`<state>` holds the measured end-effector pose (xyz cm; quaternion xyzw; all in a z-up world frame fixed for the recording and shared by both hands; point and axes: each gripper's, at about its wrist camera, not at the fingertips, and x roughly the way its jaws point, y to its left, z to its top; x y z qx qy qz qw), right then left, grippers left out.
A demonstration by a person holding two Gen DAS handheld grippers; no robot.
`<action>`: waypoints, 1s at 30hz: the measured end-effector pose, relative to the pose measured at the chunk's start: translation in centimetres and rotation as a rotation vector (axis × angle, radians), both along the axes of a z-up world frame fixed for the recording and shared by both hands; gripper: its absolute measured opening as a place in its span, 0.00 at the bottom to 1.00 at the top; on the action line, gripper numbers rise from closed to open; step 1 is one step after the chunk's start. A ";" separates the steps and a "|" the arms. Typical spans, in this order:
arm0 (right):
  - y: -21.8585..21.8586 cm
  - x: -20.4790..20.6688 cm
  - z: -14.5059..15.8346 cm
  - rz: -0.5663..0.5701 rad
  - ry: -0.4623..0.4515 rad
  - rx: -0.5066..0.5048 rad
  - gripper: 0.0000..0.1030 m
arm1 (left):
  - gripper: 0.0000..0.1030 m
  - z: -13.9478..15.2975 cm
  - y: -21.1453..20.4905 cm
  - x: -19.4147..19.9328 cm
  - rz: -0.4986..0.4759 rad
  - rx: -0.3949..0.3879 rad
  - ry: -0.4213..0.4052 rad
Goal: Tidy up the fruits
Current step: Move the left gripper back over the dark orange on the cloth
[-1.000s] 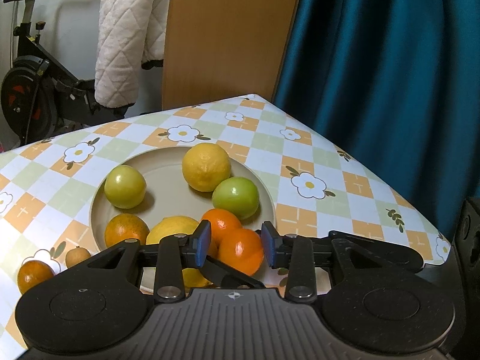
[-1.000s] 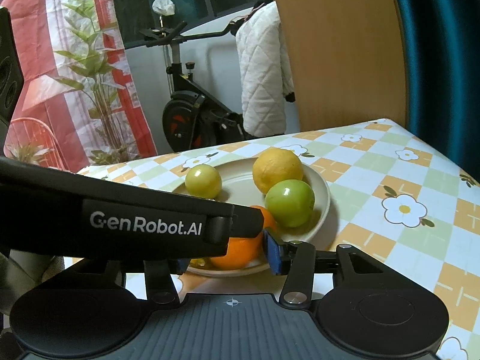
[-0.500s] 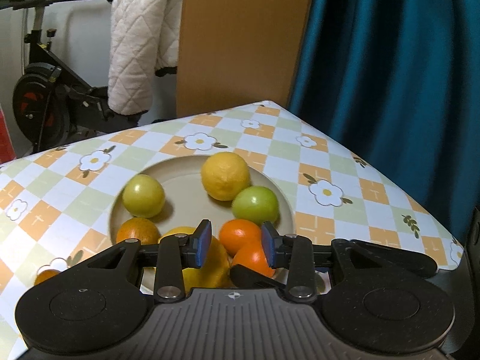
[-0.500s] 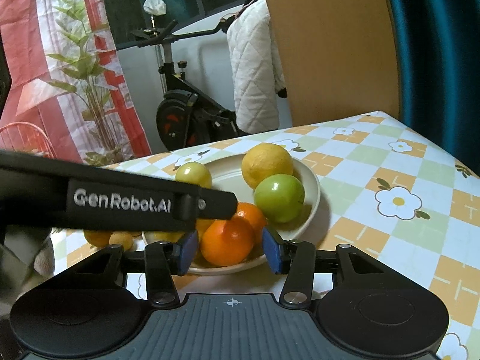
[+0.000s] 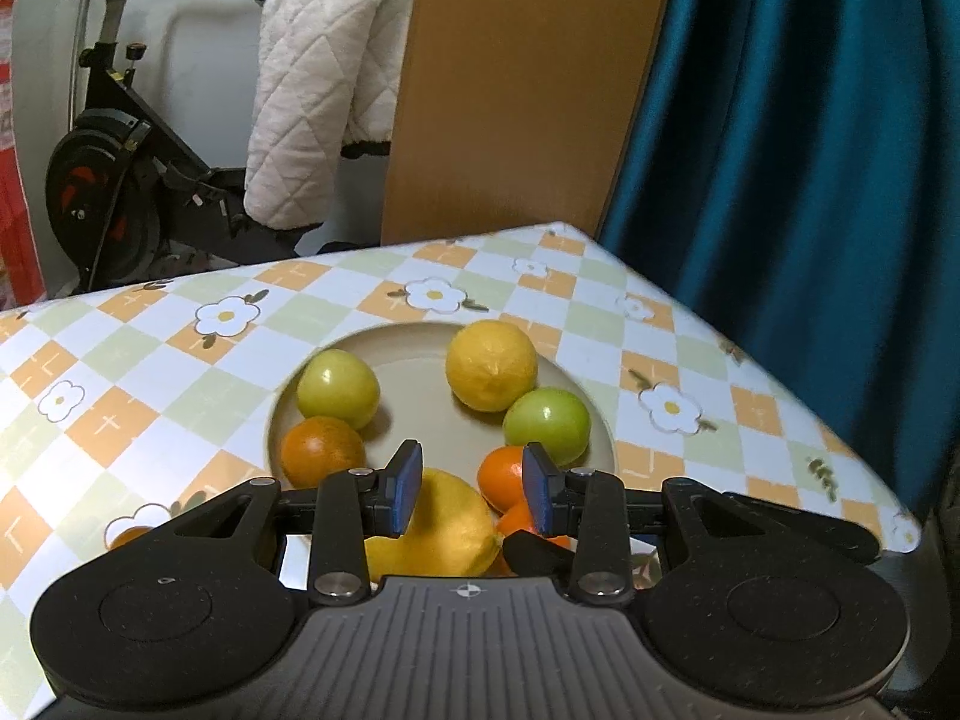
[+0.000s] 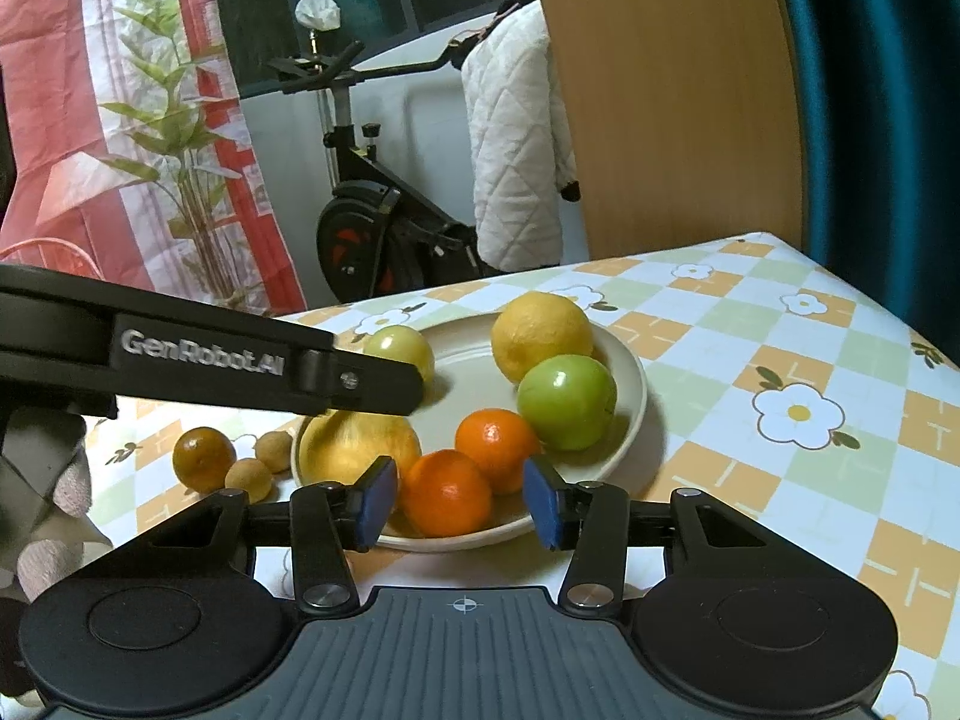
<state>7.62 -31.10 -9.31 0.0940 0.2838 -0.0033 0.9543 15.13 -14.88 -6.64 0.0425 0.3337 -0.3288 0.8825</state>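
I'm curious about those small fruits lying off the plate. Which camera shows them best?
The right wrist view: a dark orange and two small brown fruits lie plainly on the tablecloth. The left wrist view shows only an orange sliver.

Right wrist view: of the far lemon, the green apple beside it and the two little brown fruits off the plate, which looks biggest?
1. Far lemon and green apple: alike, unsure.
2. Little brown fruits: smallest, alike.

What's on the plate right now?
On the plate: two green fruits, two lemons and two oranges. A third orange shows only from the left wrist view; the left hand-held gripper covers it otherwise.
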 end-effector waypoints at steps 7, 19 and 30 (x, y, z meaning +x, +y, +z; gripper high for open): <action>1.4 -0.1 1.0 0.038 -0.018 -0.011 0.43 | 0.38 1.4 4.1 0.4 0.065 -0.038 -0.015; 5.7 0.6 1.5 0.156 -0.022 -0.053 0.41 | 0.37 1.7 10.7 1.4 0.174 -0.053 -0.009; 10.5 2.4 2.5 0.295 0.003 -0.103 0.30 | 0.37 1.6 12.8 1.8 0.180 -0.050 0.009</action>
